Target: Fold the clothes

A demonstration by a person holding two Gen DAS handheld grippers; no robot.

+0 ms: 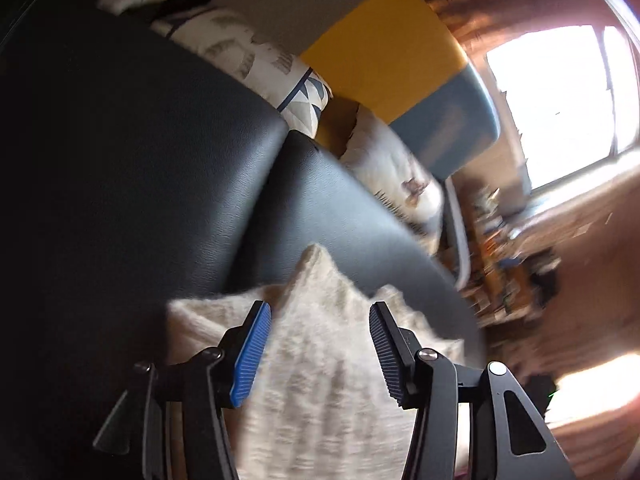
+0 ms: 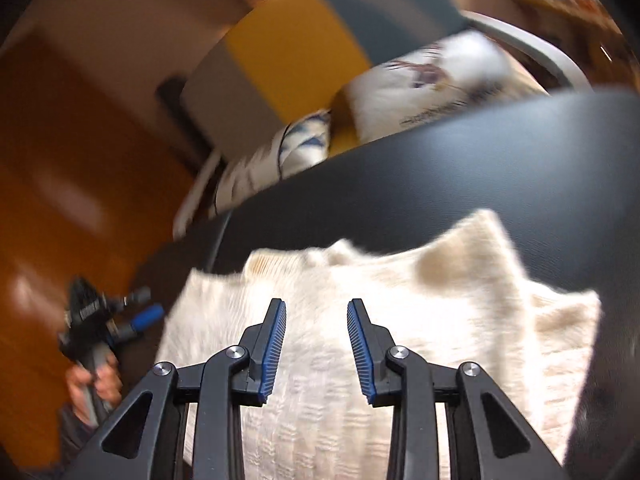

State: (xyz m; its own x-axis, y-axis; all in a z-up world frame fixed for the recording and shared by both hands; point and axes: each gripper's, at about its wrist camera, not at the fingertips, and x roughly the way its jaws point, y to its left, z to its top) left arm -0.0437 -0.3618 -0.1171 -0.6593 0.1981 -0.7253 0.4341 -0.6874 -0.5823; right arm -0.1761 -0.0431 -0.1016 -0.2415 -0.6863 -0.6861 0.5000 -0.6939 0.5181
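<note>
A cream knitted garment lies bunched on a black leather seat. My left gripper hovers over it, open, with nothing between its blue-padded fingers. In the right wrist view the same cream knit spreads across the black seat, with a peaked corner at the upper right. My right gripper is open above the knit, its fingers apart and holding nothing. The left gripper also shows at the far left edge of that view, held in a person's hand.
Patterned white cushions and a grey, yellow and blue striped backrest stand behind the seat. A bright window and cluttered shelves lie to the right. A wooden wall is at the left in the right wrist view.
</note>
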